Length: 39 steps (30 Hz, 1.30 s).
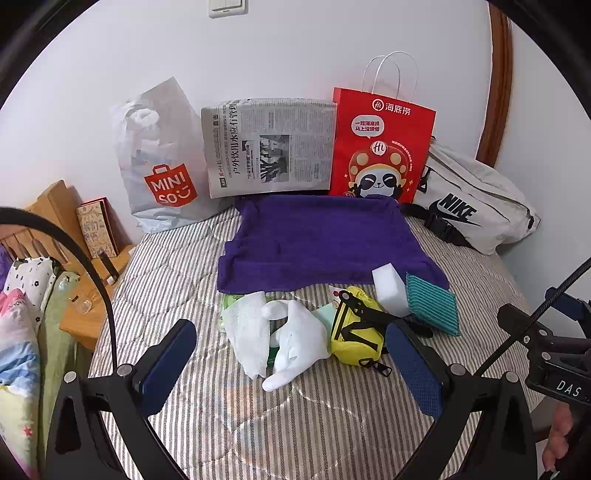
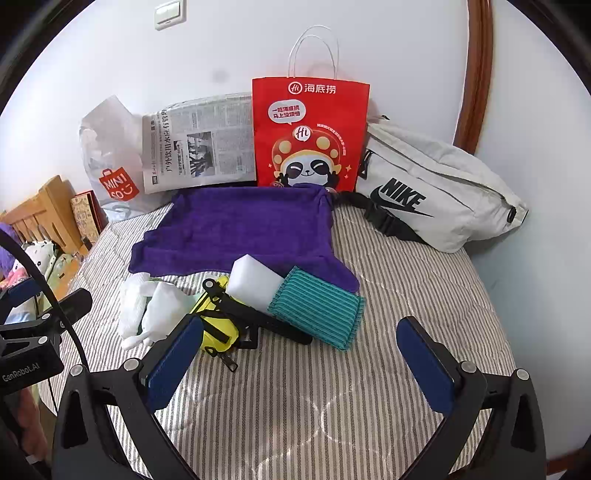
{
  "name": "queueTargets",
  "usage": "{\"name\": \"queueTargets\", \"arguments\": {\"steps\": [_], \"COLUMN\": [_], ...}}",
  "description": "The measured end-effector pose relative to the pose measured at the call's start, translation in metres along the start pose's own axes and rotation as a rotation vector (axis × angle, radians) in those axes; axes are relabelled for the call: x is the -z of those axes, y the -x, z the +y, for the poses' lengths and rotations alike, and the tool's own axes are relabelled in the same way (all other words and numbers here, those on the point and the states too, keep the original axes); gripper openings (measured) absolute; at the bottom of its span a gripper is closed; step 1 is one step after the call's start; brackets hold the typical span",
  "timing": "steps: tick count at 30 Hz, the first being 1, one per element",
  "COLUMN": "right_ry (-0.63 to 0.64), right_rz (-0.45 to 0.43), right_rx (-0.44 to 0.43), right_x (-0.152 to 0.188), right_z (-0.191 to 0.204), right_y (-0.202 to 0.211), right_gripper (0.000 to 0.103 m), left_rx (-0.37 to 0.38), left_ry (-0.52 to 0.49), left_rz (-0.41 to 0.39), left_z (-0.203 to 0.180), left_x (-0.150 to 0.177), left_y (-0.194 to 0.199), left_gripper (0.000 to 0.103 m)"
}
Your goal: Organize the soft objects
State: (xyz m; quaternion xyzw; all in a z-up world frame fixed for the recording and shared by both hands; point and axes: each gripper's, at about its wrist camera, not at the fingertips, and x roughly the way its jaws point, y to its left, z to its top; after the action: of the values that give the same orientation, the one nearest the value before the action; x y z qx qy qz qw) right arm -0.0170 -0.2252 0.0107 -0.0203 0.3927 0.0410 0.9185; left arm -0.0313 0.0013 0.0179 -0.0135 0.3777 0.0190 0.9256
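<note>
Clutter is the risk: glove (image 1: 295,343), yellow pouch (image 1: 354,332), sponge (image 1: 388,291) and green cloth (image 1: 432,306) lie touching beside the purple towel (image 1: 317,243), so either wide-open, empty gripper, left (image 1: 291,373) or right (image 2: 299,365), may snag two.

Open right tongs (image 2: 299,363) hover over striped bedding (image 2: 295,406) before a teal cloth (image 2: 317,306).

plain white wall (image 1: 295,48) behind, w/ a cream rocker light switch (image 1: 226,7) up top & a curved brown wooden door frame (image 1: 499,81) at right. grey-striped quilted bed cover (image 1: 295,424) fills the foreground. pale wooden bedside table (image 1: 79,325) sits at left.
</note>
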Motion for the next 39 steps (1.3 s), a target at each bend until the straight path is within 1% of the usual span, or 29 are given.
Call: {"name": "queueTargets", "arguments": {"steps": [34,39], "right_ry": [0.006,0.009], "right_rz": [-0.011,-0.015], "right_rx": [0.0,0.0], "right_x": [0.0005,0.0002], "right_z": [0.0004,0.0013], "right_y": [0.0039,0.0049], "right_gripper": [0.103,0.103], "left_rx": [-0.007,0.009], "left_ry": [-0.003,-0.007], "left_rz": [-0.006,-0.013], "left_z": [-0.0008,0.0007], "left_x": [0.0,0.001], "left_y": [0.0031,0.0039], "left_gripper": [0.103,0.103]}}
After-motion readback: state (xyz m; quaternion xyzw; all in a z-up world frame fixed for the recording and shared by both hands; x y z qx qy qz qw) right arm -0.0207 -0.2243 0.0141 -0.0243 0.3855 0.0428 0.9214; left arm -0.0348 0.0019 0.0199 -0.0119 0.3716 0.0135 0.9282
